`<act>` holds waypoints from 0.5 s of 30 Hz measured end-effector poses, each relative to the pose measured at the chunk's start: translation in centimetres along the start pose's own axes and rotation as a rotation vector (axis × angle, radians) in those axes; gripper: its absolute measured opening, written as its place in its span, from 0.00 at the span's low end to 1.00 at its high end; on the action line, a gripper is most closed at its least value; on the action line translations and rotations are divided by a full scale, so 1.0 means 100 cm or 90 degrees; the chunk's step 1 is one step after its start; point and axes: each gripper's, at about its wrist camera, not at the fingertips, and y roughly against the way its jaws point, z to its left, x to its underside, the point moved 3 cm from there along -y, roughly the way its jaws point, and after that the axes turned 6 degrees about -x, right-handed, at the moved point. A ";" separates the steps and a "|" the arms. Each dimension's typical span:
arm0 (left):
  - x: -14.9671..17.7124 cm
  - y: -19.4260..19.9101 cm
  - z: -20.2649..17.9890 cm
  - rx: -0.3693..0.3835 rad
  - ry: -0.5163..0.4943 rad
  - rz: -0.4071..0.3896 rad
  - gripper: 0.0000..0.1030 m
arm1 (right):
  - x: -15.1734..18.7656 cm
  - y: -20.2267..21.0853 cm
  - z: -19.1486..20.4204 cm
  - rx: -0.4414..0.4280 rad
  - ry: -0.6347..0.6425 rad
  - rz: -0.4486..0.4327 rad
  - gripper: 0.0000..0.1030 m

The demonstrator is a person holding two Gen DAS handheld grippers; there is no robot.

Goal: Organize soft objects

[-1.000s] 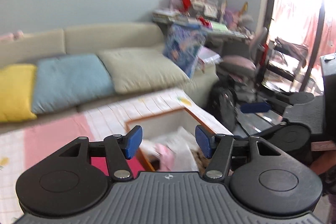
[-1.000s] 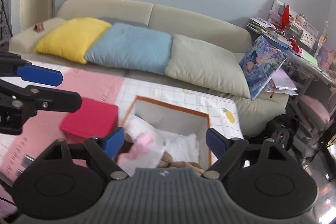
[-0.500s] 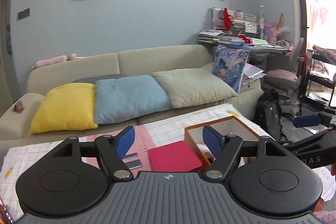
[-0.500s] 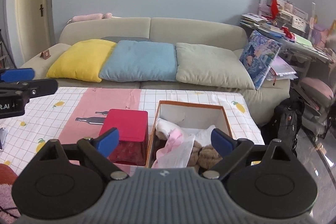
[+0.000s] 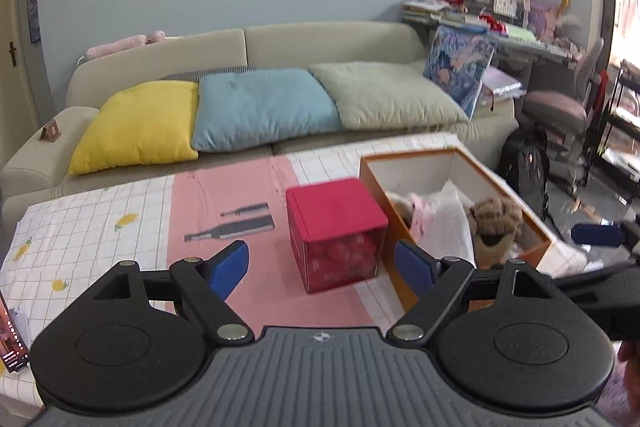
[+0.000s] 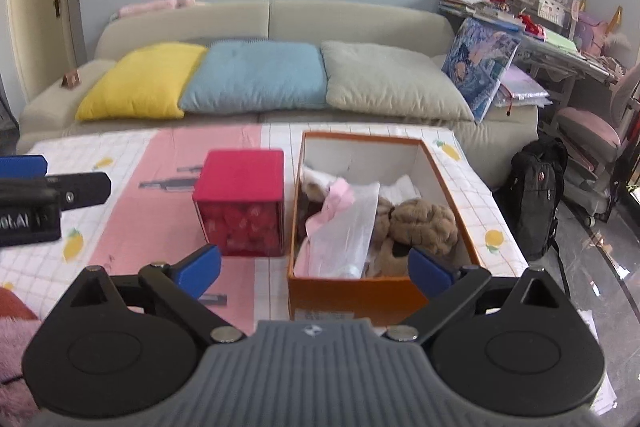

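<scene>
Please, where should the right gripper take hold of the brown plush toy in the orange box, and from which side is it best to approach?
Probably from above. The brown plush toy lies low between the orange box walls, so a sideways approach is blocked. Grip its rounded upper bulge, which stands clear of the plastic bag beside it. The right gripper is open and empty.

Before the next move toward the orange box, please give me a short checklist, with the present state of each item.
1. Left gripper open and empty: ok.
2. Right gripper open and empty: ok.
3. Orange box open at the top: ok.
4. Brown plush toy inside the box, reachable from above: ok.
5. Red cube box apart from the orange box: cannot tell; they stand very close.
6. Soft objects left outside the box: cannot tell.
</scene>
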 end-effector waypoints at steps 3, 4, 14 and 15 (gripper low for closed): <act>0.015 -0.009 -0.010 0.010 -0.032 0.047 0.94 | 0.003 -0.010 -0.008 0.000 -0.029 0.027 0.95; 0.016 -0.011 -0.011 0.011 -0.038 0.054 0.94 | 0.004 -0.012 -0.011 0.002 -0.040 0.031 0.95; 0.011 -0.006 -0.007 0.014 -0.020 0.042 0.94 | 0.004 -0.014 -0.016 0.013 -0.055 0.035 0.95; 0.011 -0.006 -0.008 0.013 -0.019 0.041 0.94 | 0.004 -0.014 -0.015 0.013 -0.052 0.034 0.95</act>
